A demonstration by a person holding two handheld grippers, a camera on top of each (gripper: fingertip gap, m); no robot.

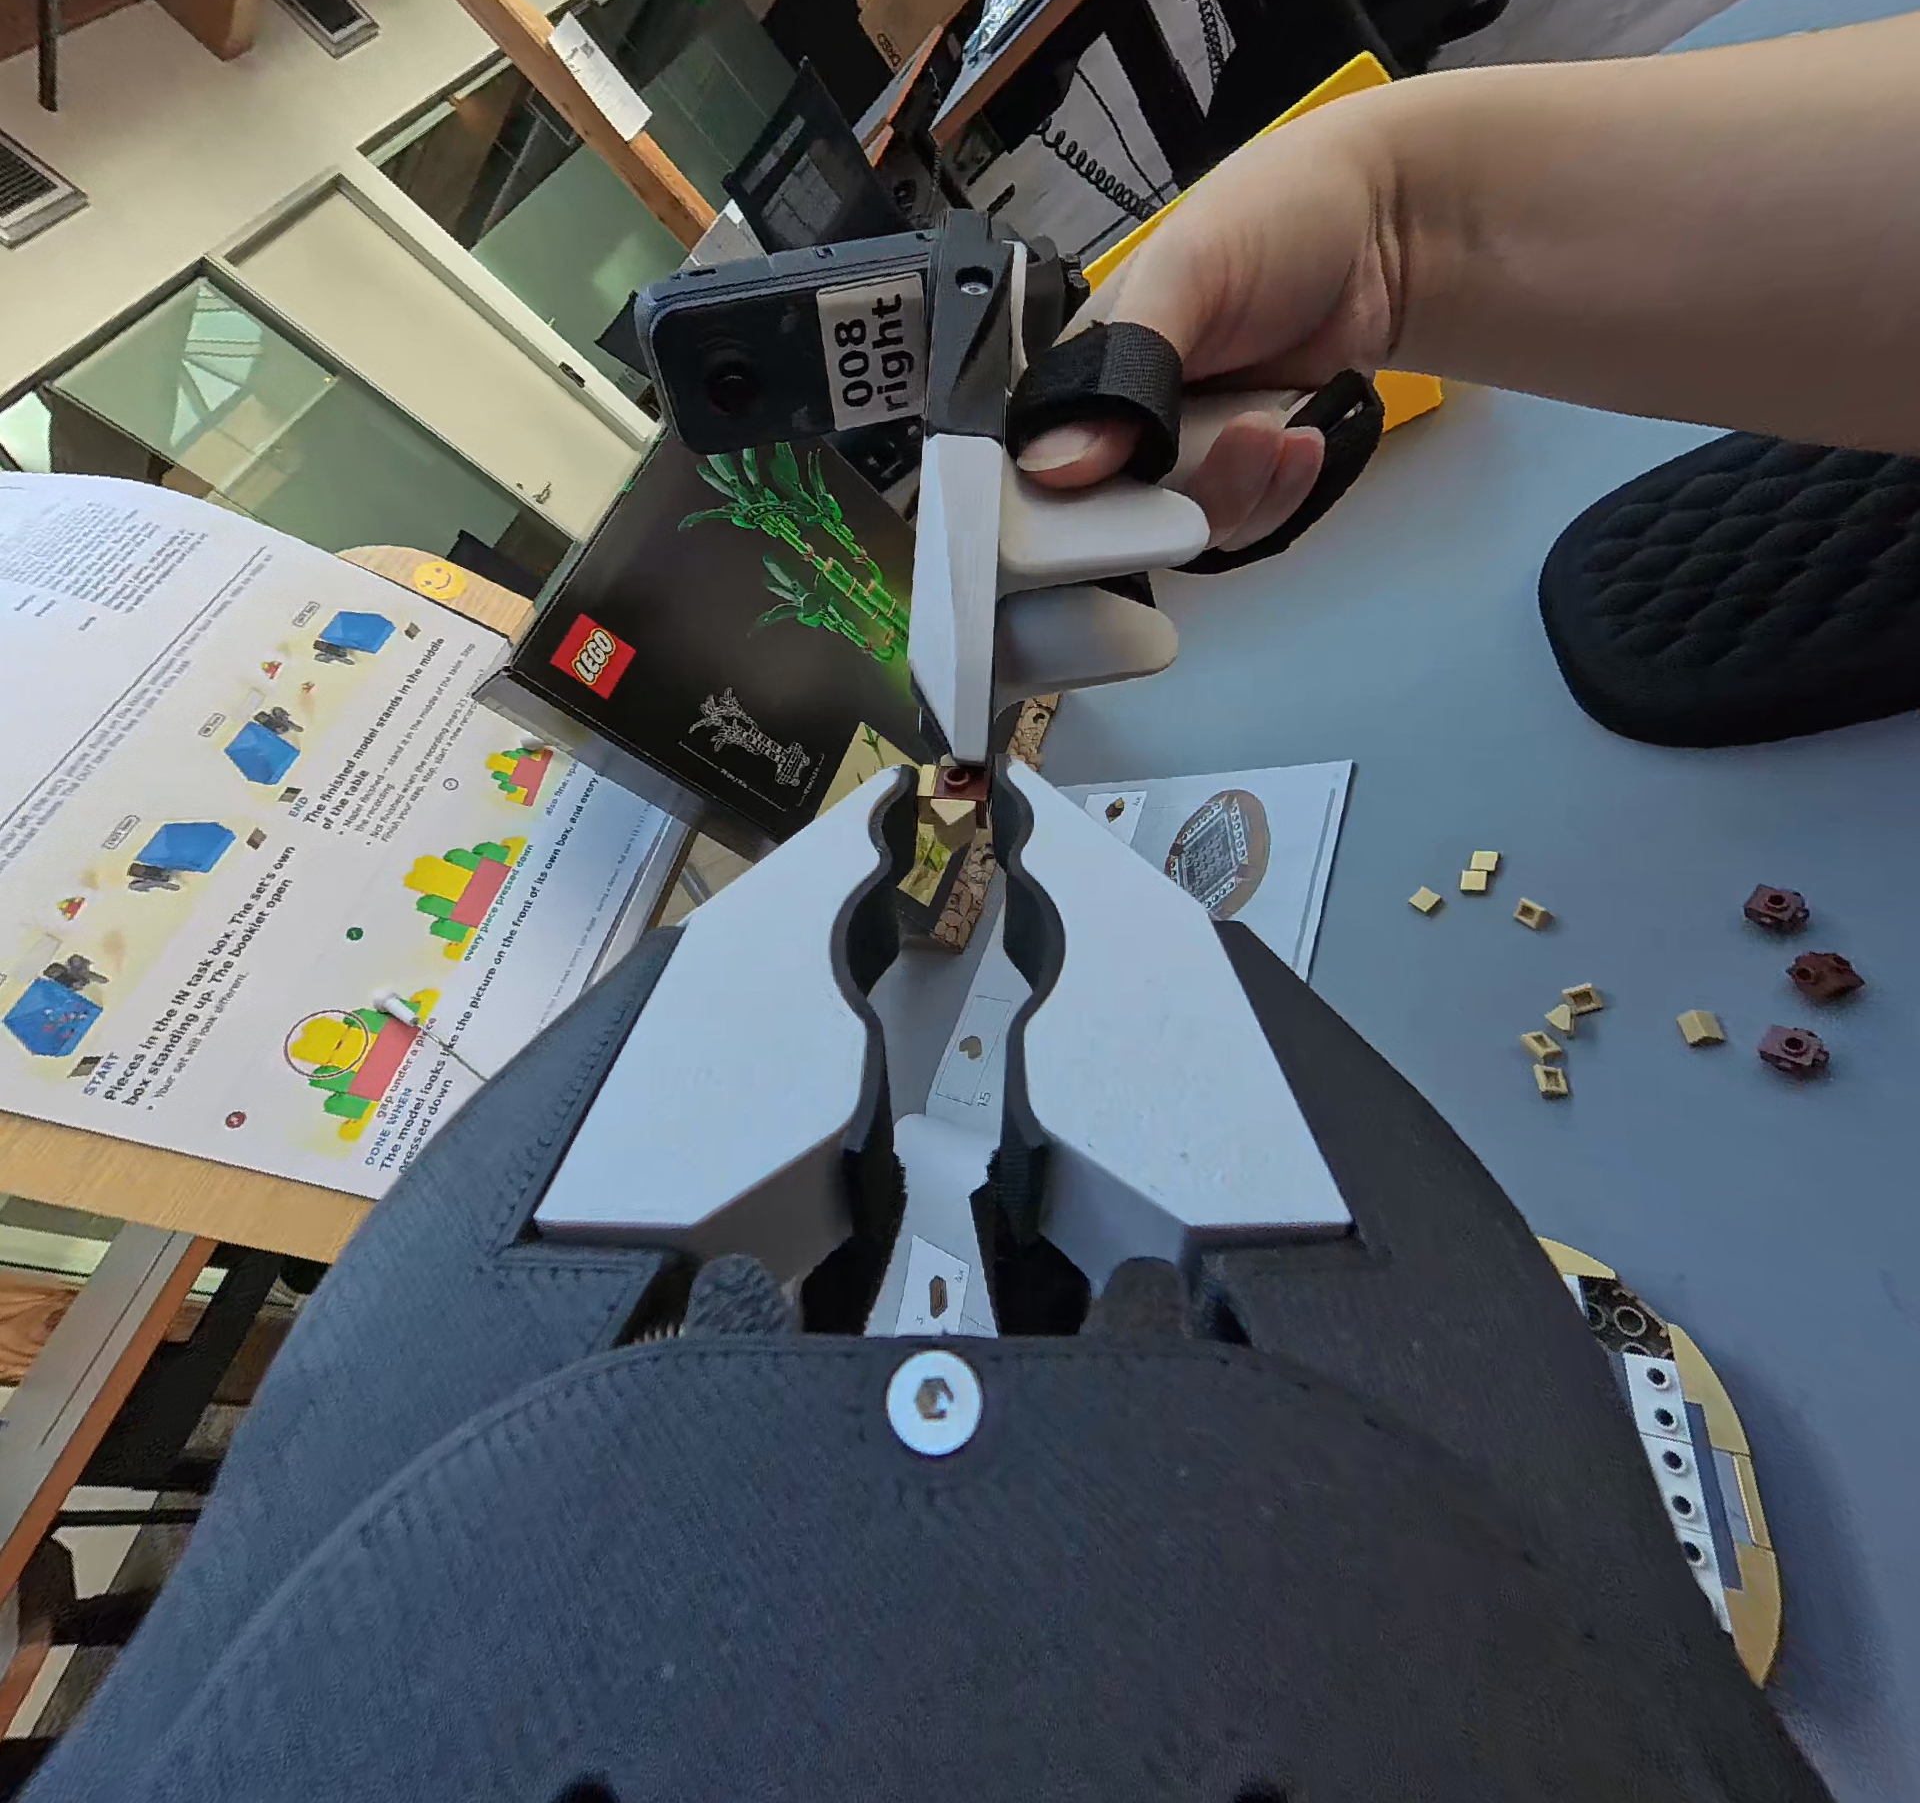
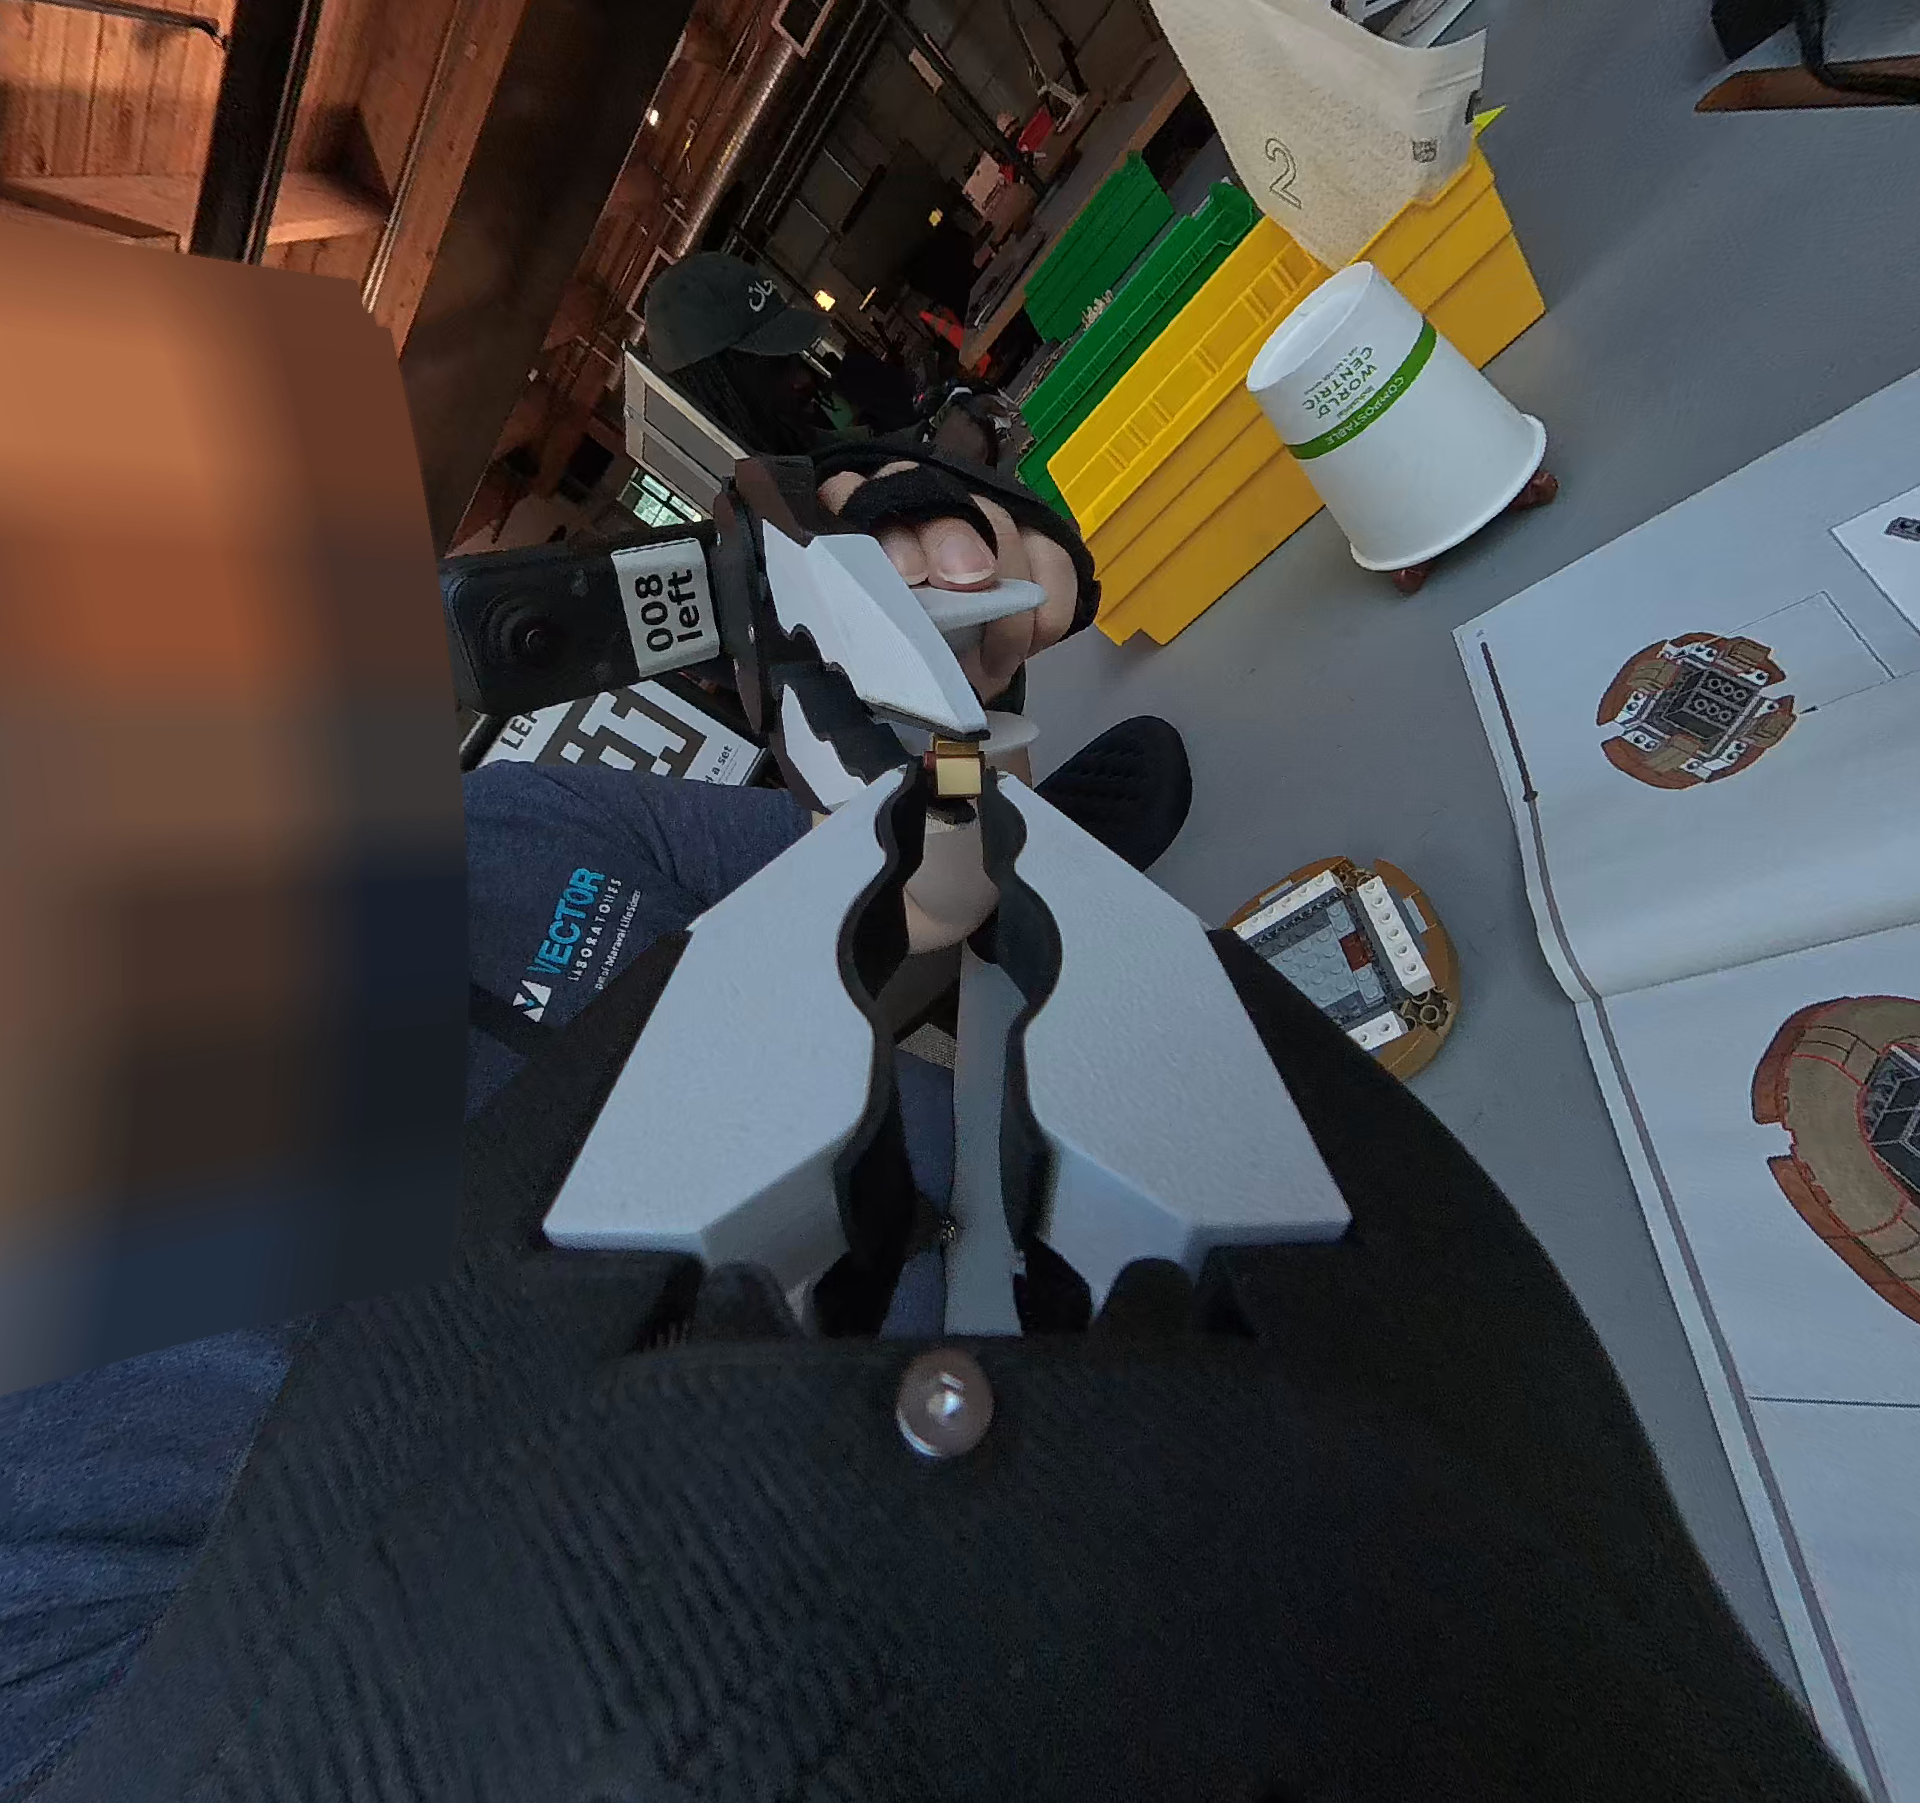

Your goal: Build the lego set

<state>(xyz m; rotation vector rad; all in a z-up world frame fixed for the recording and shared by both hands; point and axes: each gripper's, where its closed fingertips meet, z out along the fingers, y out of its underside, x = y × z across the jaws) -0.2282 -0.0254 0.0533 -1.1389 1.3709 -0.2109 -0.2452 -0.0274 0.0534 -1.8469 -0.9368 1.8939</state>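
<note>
My left gripper [image 1: 954,792] is shut on a small dark red brick [image 1: 961,783], held up above the table. My right gripper [image 2: 951,785] is shut on a small tan piece [image 2: 954,774]. The two grippers meet tip to tip and the pieces touch. In the left wrist view my right gripper [image 1: 968,764] comes down from above onto the brick. In the right wrist view my left gripper [image 2: 961,733] comes in from the upper left. The partly built round base [image 2: 1351,953] lies on the grey table, also at the right edge of the left wrist view [image 1: 1688,1441].
Several loose tan tiles [image 1: 1538,984] and three dark red bricks [image 1: 1797,974] lie on the table. Around them are the open booklet [image 2: 1714,818], set box [image 1: 727,652], instruction sheet [image 1: 260,818], black cushion [image 1: 1745,590], upturned paper cup [image 2: 1392,423] and yellow bins [image 2: 1226,423].
</note>
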